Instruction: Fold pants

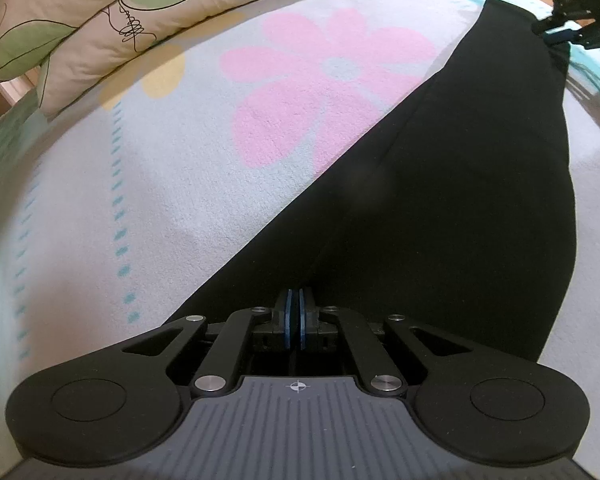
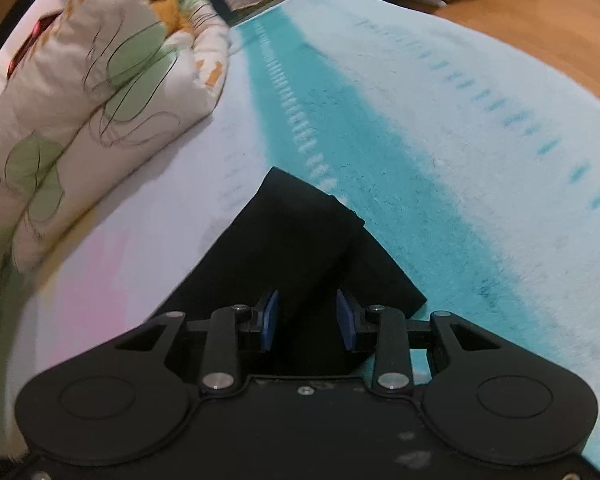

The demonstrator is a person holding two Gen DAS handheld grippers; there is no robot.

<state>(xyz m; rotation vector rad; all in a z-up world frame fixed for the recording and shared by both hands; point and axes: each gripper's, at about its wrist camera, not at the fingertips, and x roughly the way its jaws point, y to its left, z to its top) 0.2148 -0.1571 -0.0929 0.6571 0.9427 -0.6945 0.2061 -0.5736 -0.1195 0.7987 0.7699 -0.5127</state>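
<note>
The blue pads of the left gripper (image 1: 296,318) are being pressed together at the near edge of the black pants (image 1: 440,184); whether a fold of cloth is being pinched between them cannot be told. From there the pants are being stretched away to the far right as one long dark band, lying flat on the bedspread (image 1: 180,184). At their far end the right gripper (image 1: 566,32) is being seen, small and dark.

In the right wrist view, the blue pads (image 2: 271,320) of the right gripper (image 2: 309,320) are being held apart, with black cloth lying between them and untouched by either pad. The leg ends (image 2: 300,216) are being shown just beyond, one layer lying askew over the other.

The bedspread is being shown as a fleecy pale cover bearing a large pink flower (image 1: 320,88), a yellow patch (image 1: 160,74), dashed teal rows and a broad teal stripe (image 2: 340,120). A bundled quilt (image 2: 100,92), white with green leaves, is being seen at the far left. Past the bed's far right edge, a wooden floor (image 2: 540,8) and blurred furniture are being made out.
</note>
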